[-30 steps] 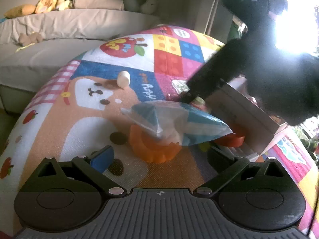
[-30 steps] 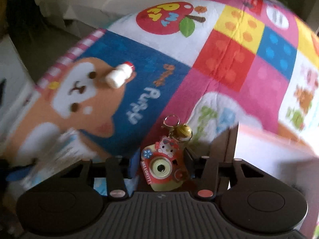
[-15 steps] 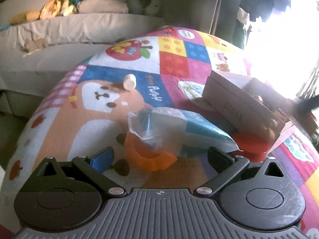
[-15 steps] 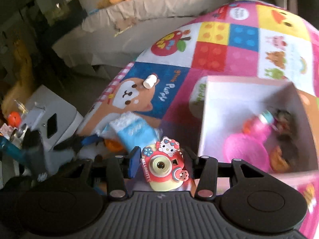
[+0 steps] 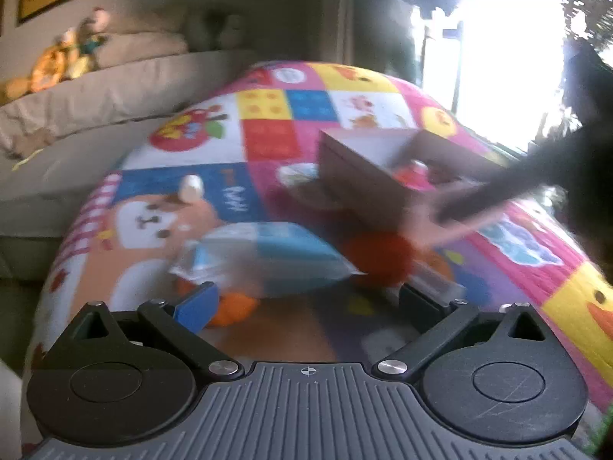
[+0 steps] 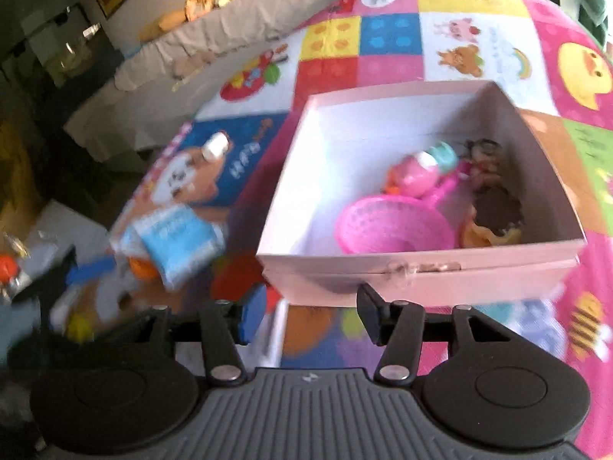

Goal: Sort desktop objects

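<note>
My right gripper (image 6: 311, 310) hangs just before the front wall of the pink box (image 6: 421, 268). Its jaws are opening and nothing is between them. Inside the box lie a pink basket (image 6: 390, 226), a round pink toy (image 6: 417, 168) and some brown things (image 6: 494, 199). My left gripper (image 5: 306, 299) stands open and empty above the play mat (image 5: 268, 142). Just ahead of it lies a blue tissue pack (image 5: 276, 257) over an orange ring (image 5: 230, 306), with a red object (image 5: 379, 258) to the right. A small white bottle (image 5: 190, 188) lies farther back.
A dark sleeve (image 5: 536, 176) reaches in blurred from the right toward the box (image 5: 367, 188). A grey sofa (image 5: 115, 88) with plush toys runs behind the mat. A bright window (image 5: 498, 38) glares at the back right. The mat's edge drops off on the left.
My right gripper has swung right to the box front, and the toy camera it held has left its fingers and the view. My left gripper has drawn back and risen a little.
</note>
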A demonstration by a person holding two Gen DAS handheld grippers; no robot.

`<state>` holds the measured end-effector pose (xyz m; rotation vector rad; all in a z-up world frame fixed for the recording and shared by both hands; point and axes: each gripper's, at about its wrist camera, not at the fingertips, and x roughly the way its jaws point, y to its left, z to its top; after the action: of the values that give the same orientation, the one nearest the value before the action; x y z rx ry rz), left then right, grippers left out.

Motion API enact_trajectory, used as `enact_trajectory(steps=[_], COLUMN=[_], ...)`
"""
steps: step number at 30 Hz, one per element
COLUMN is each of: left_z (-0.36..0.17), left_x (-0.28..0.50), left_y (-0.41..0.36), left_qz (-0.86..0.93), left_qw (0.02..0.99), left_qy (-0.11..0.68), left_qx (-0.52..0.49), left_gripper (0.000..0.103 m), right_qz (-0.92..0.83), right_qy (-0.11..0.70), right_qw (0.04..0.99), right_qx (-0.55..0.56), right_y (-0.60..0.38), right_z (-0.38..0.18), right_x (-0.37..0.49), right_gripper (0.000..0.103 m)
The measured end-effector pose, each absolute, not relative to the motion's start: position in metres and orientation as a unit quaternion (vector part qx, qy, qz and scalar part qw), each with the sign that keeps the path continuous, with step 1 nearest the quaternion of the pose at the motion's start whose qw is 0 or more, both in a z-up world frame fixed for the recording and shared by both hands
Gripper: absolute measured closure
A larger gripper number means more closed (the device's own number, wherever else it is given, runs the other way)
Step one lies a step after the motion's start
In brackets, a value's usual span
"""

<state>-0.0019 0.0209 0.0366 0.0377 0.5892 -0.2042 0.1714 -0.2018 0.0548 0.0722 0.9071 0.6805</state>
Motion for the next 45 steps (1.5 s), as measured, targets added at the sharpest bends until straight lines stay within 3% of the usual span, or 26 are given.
enact_trajectory(steps=[3,10,14,21,24,30,38,45], left_z=[0.035,0.022,0.016,0.011,0.015,0.025,0.031,0.03], left_x=[-0.001,-0.006,0.004,0.051,0.062,0.073,0.07,0.055], left_y=[0.006,-0.026,-0.04,-0.047,-0.051,-0.024,0.008,-0.014], left_qz=[-0.118,-0.168,-0.158,-0.166,-0.144,-0.089,0.002,-0.208], left_qw=[0.946,0.932,0.931,0.924,0.93,0.94,0.95,0.918], left_qy=[0.299,0.311,0.306,0.331,0.318,0.308,0.295,0.335], left_qx=[0.039,0.08,0.118,0.095,0.111,0.112,0.098,0.036], left_gripper=[0.0,0.0,0.0,0.0,0.0,0.0,0.0,0.0], right_qz=[0.324,0.271,0.284,0.333,0.328,0.198,0.176,0.182], right_qy=[0.409,0.336,0.352,0.371,0.375,0.303,0.363,0.367], right_qw=[0.852,0.901,0.89,0.859,0.859,0.912,0.915,0.912], right_qx=[0.049,-0.042,-0.056,-0.117,-0.115,-0.192,-0.027,-0.008], right_y=[-0.189,-0.208,-0.228,-0.214,-0.207,-0.213,-0.246,-0.243], right_z=[0.06,0.07,0.063,0.036,0.029,0.029,0.015,0.006], right_x=[0.175,0.111,0.069,0.015,0.015,0.03,0.057,0.05], right_gripper=[0.048,0.015,0.014,0.014,0.007,0.0,0.0,0.0])
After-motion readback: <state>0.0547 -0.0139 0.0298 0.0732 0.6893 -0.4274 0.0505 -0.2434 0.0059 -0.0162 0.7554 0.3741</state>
